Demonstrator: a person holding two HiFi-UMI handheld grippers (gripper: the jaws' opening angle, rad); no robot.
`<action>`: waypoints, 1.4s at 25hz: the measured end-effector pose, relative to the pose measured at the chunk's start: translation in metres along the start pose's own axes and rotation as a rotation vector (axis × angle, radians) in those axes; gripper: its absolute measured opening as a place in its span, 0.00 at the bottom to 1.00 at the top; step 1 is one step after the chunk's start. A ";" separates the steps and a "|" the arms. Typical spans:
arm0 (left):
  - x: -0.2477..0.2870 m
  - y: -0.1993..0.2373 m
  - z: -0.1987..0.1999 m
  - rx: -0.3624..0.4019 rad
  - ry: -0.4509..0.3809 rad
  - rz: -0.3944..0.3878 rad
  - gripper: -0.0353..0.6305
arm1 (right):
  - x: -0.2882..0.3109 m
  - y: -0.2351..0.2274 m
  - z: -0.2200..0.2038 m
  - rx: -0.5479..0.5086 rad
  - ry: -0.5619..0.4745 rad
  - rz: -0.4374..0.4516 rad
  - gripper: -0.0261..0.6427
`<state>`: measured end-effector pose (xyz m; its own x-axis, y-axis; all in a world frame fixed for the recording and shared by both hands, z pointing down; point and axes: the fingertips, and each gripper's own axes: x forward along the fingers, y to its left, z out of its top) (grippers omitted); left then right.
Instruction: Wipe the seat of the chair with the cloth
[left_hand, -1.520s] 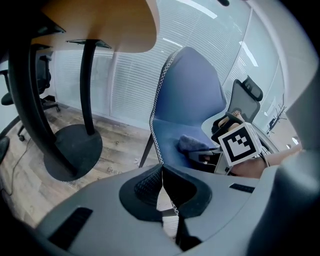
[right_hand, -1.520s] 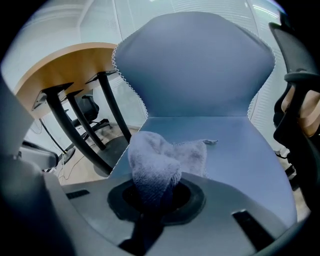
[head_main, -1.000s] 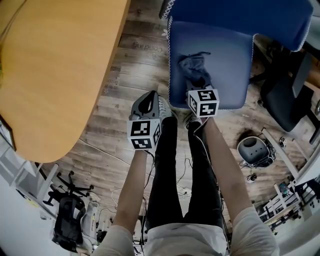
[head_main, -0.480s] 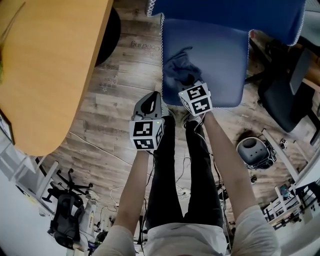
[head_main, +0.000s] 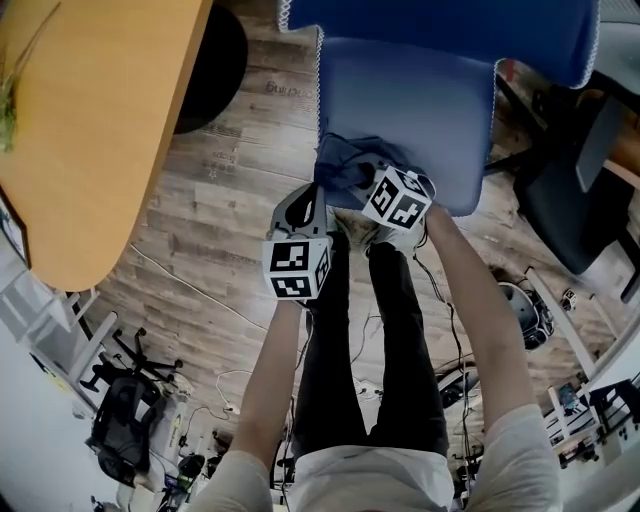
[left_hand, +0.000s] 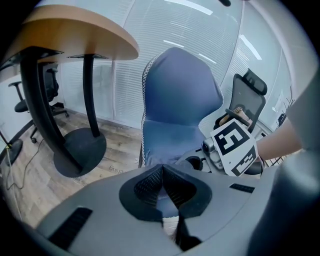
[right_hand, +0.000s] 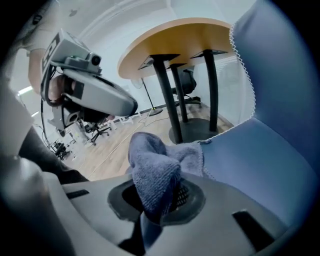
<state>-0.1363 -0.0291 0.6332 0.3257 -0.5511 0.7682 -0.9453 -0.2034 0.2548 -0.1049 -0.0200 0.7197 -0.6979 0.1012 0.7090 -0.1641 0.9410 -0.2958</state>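
The blue chair seat (head_main: 410, 100) lies ahead of the person's legs. A grey-blue cloth (head_main: 348, 165) is bunched at the seat's front left corner, partly over the edge. My right gripper (right_hand: 157, 196) is shut on the cloth (right_hand: 152, 167), which bulges out of its jaws beside the seat (right_hand: 260, 155). Its marker cube (head_main: 399, 197) sits at the seat's front edge. My left gripper (left_hand: 162, 171) is shut and holds nothing. It hovers over the floor left of the seat's front, with its cube (head_main: 296, 268) above the person's left leg.
An orange round table (head_main: 90, 120) fills the left side, its black base (head_main: 215, 55) close to the chair's left. A black office chair (head_main: 565, 200) stands to the right. Cables and gear lie on the wooden floor (head_main: 210, 220).
My right gripper has dragged the cloth from the middle left of the seat back to its front left corner. The left gripper has hardly moved.
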 end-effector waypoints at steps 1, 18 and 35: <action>0.000 -0.002 0.000 0.000 -0.001 0.004 0.09 | -0.001 0.003 -0.002 -0.026 0.012 0.021 0.11; 0.014 -0.057 -0.006 0.053 0.027 -0.003 0.09 | -0.055 0.001 -0.078 -0.260 0.121 0.071 0.11; 0.022 -0.092 -0.007 0.120 0.050 -0.029 0.09 | -0.122 -0.018 -0.149 -0.070 0.081 -0.078 0.11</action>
<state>-0.0420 -0.0173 0.6308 0.3484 -0.5032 0.7908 -0.9260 -0.3155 0.2072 0.0871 -0.0007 0.7344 -0.6261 0.0502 0.7781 -0.1642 0.9671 -0.1944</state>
